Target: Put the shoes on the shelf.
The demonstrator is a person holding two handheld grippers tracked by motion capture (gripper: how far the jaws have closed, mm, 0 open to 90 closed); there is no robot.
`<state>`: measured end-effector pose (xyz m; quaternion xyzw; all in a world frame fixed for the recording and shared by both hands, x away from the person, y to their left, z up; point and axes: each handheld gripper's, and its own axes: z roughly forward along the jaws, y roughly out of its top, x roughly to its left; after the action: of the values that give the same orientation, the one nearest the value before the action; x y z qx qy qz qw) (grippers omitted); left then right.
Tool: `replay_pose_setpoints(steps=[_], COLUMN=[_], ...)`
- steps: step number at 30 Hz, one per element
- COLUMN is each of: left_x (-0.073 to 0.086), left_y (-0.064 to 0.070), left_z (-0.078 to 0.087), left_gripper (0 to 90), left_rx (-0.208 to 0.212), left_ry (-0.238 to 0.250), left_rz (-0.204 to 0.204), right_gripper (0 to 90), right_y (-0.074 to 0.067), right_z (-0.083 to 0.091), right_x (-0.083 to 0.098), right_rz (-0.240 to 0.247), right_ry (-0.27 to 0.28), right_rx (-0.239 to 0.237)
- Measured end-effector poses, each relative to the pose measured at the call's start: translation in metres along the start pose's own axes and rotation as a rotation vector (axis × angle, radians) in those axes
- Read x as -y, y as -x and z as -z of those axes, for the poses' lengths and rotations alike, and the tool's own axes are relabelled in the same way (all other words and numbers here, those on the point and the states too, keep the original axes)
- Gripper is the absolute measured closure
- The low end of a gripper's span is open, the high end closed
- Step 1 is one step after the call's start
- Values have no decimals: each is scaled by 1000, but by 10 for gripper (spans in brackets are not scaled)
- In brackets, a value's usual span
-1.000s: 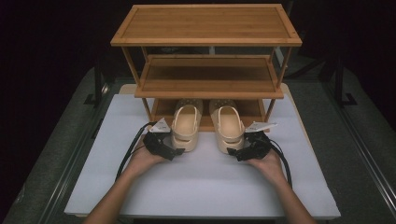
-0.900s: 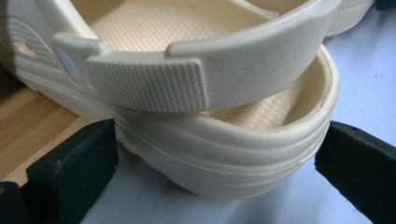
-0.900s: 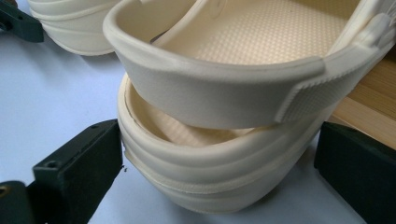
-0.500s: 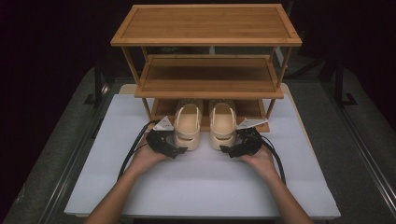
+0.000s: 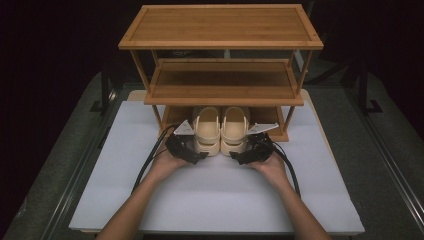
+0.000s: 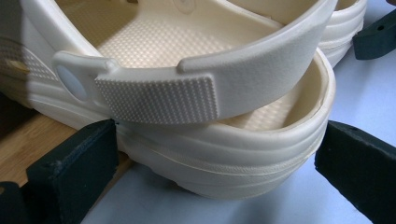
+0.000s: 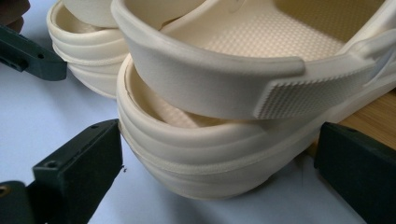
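**Both clogs bracketed at the heel**

The left clog is seen between the spread jaws of the left gripper, one jaw touching its side, the other just clear. The right clog is straddled likewise by the right gripper, jaws wide. Toes are tucked under the rack's lowest shelf, heels out over the table.

White table carries a bamboo rack and, apparently half-shelved, cream clogs.

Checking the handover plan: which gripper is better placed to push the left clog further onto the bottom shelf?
Left. The left gripper straddles the left clog heel, one jaw touching; the right gripper sits at the right clog.
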<state>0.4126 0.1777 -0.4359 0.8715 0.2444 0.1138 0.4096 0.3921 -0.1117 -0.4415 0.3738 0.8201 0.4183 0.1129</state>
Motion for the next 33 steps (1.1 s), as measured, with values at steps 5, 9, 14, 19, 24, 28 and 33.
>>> replay_pose_setpoints(steps=[5,9,14,19,24,28,33], left_x=[-3,-7,-12,-17,-22,-26,-30], left_y=[-1,-7,-16,-24,-31,-35,-42], left_z=[-2,-6,-12,-17,-23,-28,-33], left_gripper=[0,0,0,0,0,0,1], left_rx=[-2,-4,-5,-9,-9,-18,-31], left_ry=[-7,-18,-16,-26,-21,-35,-36], left_rz=[2,0,10,12,23,19,24], right_gripper=[10,10,9,9,7,8,8], right_y=[2,8,15,22,30,33,39], right_z=[-1,-4,-9,-13,-18,-21,-26], right_x=[-1,-7,-15,-18,-23,-30,-36], right_rz=[-4,-26,-33,-20,-37,-23,5], right_ry=[-2,-10,-11,-6,9,22,40], right_rx=[4,4,16,28,39,66,90])
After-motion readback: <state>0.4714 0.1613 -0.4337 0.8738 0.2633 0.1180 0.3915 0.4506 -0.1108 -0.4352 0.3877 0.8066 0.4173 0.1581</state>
